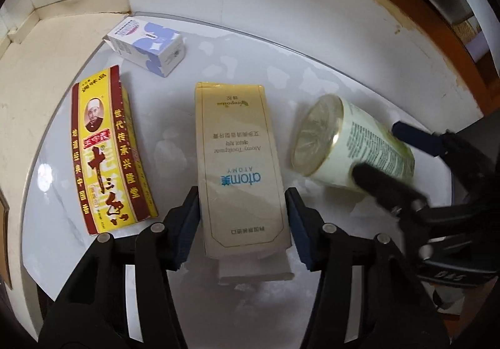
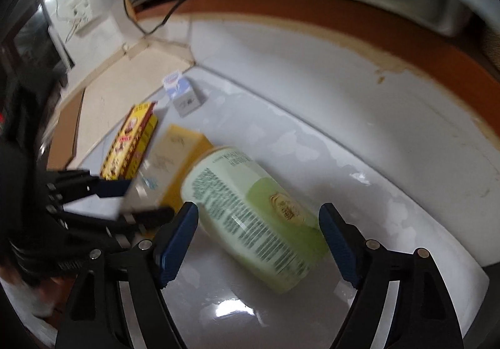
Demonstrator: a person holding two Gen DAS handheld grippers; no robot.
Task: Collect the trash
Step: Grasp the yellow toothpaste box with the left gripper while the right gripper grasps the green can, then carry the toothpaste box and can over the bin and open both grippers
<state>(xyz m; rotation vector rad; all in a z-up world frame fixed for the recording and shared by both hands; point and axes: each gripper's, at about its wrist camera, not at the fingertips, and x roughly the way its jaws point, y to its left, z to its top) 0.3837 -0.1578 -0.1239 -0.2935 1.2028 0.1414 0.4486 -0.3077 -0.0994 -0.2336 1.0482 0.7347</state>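
Your left gripper (image 1: 242, 217) clamps its jaws on the toothpaste box (image 1: 240, 161); beside that box, your right gripper (image 2: 259, 242) straddles the can (image 2: 250, 211), jaws released.

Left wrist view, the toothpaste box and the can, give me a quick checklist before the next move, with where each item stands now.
1. Left tool straddles the toothpaste box: ok, one pad on each long side.
2. Pads pressing the box firmly: cannot tell; they sit right at its edges.
3. Right tool straddles the green can: ok, the can lies on its side between the pads.
4. Right pads in contact with the can: not ok, gaps show on both sides.
5. Red and yellow spice box clear of the left tool: ok, it lies apart.
6. Small white and blue carton out of the way: ok, it lies farther back.
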